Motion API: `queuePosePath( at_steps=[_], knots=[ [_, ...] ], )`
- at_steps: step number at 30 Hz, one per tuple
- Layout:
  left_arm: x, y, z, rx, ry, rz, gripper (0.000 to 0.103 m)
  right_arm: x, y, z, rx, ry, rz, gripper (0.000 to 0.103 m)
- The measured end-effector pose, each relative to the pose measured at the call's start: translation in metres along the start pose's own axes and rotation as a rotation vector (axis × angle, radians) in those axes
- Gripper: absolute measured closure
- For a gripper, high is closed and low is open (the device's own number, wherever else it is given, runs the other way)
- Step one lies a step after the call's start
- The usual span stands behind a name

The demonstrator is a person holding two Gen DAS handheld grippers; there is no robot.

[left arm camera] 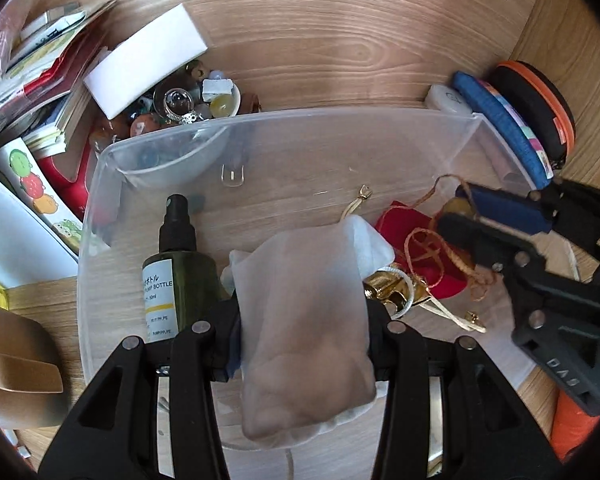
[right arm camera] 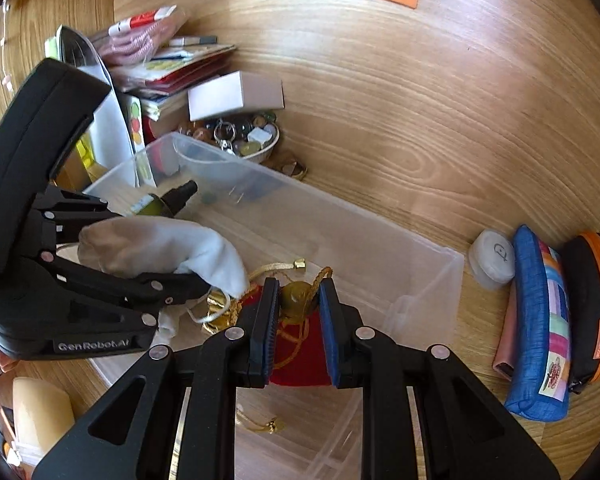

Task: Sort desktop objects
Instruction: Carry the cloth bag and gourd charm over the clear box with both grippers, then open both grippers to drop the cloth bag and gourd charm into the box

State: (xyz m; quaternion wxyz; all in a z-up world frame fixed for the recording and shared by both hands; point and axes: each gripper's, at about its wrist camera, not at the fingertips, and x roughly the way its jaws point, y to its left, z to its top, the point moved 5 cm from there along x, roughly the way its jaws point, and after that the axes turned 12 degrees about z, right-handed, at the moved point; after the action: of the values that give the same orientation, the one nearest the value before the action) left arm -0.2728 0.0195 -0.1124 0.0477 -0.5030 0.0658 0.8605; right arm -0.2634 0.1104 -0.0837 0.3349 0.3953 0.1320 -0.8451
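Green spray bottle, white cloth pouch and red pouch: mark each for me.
Green spray bottle (left arm camera: 168, 280), left wrist view, on its white label.
White cloth pouch (left arm camera: 304, 320), left wrist view, mid-body between the left gripper's fingers.
Red pouch (right arm camera: 300, 360), right wrist view, lower red fabric.

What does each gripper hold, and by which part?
The left gripper clamps the white pouch around its middle. The right gripper pinches a gold coin by its edges.

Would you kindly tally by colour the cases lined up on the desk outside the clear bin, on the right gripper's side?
White round case: 1
Blue pouch: 1
Black case with orange rim: 1
Pink flat case: 1
Total: 4
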Motion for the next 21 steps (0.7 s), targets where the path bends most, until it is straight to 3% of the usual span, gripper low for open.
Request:
queuePosePath(
  at_steps=[7, 12, 21],
  knots=[
    [-0.002, -0.005, -0.001, 0.001, -0.002, 0.008, 0.054, 0.007, 0.005, -0.005, -0.019, 0.031, -0.002, 0.083],
    [-0.009, -0.003, -0.004, 0.001, -0.005, 0.008, 0.052, 0.007, 0.007, -0.005, -0.034, 0.030, -0.019, 0.059],
    [-0.020, -0.001, -0.004, -0.012, -0.008, -0.002, 0.050, -0.005, 0.006, -0.001, -0.035, -0.007, -0.031, 0.043]
  ],
)
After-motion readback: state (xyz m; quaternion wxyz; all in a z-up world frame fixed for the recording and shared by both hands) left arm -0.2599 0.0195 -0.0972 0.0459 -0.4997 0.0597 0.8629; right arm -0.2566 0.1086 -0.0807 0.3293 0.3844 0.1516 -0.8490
